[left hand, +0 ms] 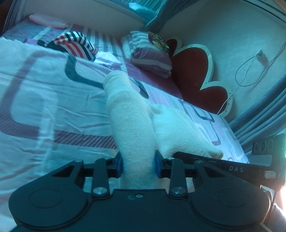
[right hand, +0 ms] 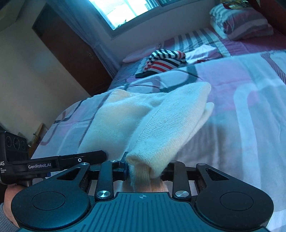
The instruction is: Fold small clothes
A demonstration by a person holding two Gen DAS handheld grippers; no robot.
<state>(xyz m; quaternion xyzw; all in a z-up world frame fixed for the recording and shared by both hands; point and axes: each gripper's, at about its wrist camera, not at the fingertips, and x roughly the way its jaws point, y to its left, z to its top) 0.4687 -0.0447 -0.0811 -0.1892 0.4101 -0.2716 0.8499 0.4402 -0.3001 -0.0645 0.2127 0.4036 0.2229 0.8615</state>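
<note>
A cream knitted garment (left hand: 132,121) lies stretched over the patterned bedspread (left hand: 44,100). My left gripper (left hand: 138,165) is shut on one end of it, the knit bunched between the blue pads. In the right wrist view the same cream garment (right hand: 160,121) runs away from me, and my right gripper (right hand: 144,171) is shut on its other folded end. The left gripper's black body (right hand: 59,163) shows at the left of the right wrist view, held by a hand (right hand: 9,198). A striped red, white and navy garment (right hand: 165,61) lies further up the bed.
A striped pillow (left hand: 150,53) and a red flower-shaped headboard (left hand: 194,71) stand at the bed's head. A pink folded cloth (left hand: 48,21) rests near the far edge. A window (right hand: 128,9) and dark wooden door (right hand: 71,50) face the bed. Grey curtains (left hand: 259,117) hang on the right.
</note>
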